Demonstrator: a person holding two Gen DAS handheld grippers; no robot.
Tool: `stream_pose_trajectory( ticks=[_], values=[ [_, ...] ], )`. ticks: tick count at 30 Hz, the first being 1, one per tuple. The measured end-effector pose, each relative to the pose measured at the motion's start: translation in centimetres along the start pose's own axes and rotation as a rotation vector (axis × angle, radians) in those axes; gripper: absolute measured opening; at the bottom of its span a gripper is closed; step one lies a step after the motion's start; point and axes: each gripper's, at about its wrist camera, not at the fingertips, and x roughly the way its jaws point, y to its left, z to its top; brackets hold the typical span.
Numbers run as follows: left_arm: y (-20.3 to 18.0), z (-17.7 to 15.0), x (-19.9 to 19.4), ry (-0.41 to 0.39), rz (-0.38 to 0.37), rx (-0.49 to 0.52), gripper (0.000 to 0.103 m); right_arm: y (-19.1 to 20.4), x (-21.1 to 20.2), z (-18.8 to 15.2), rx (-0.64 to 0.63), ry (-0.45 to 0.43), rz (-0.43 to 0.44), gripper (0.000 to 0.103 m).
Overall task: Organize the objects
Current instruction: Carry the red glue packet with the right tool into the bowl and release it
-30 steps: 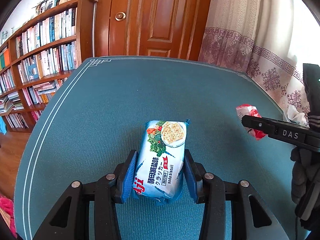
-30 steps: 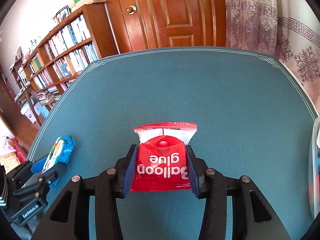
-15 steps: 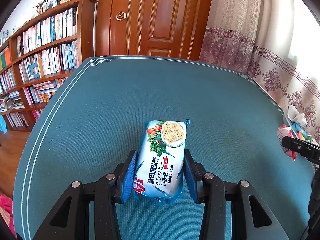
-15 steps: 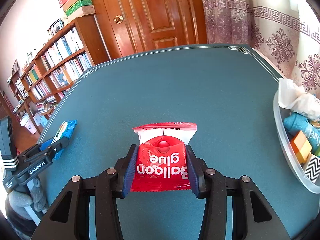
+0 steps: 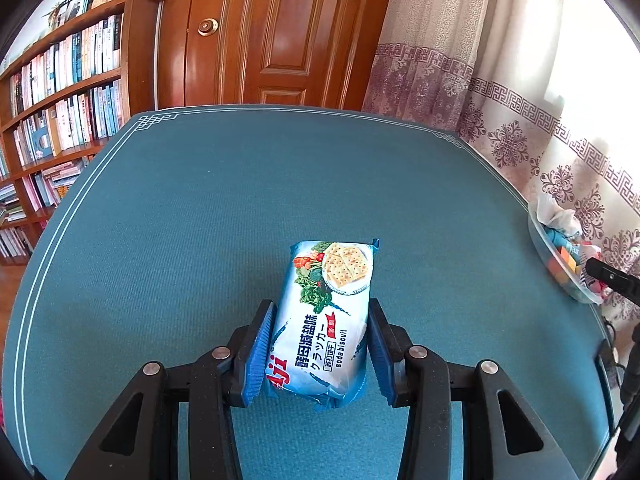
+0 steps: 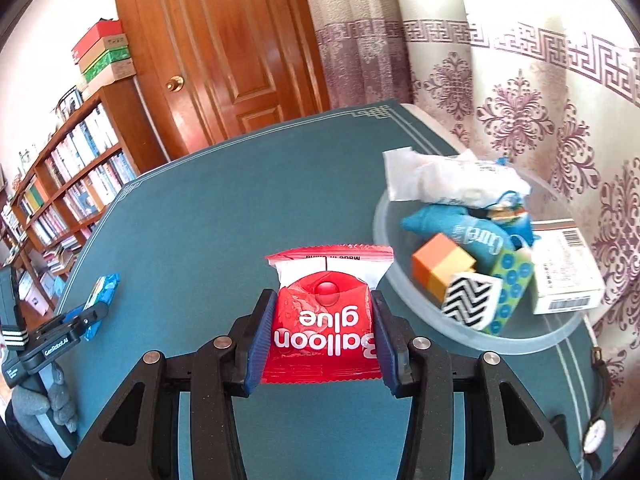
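1. The left gripper (image 5: 318, 344) is clamping the soda biscuit pack (image 5: 326, 316) above open teal table (image 5: 180, 216).
2. The right gripper (image 6: 322, 340) is clamping the Balloon glue packet (image 6: 325, 320) beside the clear bowl's (image 6: 460, 336) rim.
3. Since earlier, the right gripper has swung toward the bowl.

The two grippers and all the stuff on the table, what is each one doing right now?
Left gripper: shut on the biscuit pack.
Biscuit pack: sealed, held lengthwise, pointing away.
Right gripper: shut on the balloon glue packet.
Balloon glue packet: sealed, held beside the bowl, not in it.
Bowl: upright on the table, heaped with things.
Orange cube: lying in the bowl.
Door: closed.
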Motion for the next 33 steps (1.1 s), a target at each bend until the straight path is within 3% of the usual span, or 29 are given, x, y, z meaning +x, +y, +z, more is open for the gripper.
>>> stream_pose_trajectory(
  ticks=[6,13,22,33],
  values=[
    [-3.3,0.5,0.1,-0.004,-0.044,0.025,0.047,-4.0,-1.8,1.0,0.003,-0.038,-0.141,0.047],
    [-7.6,1.2,0.6,0.002,-0.089,0.082,0.047,-8.1,-1.5,1.9,0.043,-0.047,-0.217,0.047],
    [-12.3,2.0,1.2,0.01,-0.136,0.135,0.047,-11.6,0.2,2.6,0.063,-0.03,-0.248,0.047],
    [-18.2,3.0,1.3,0.002,-0.211,0.22,0.047,-12.9,2.1,2.8,0.044,-0.032,-0.197,0.048]
  ],
)
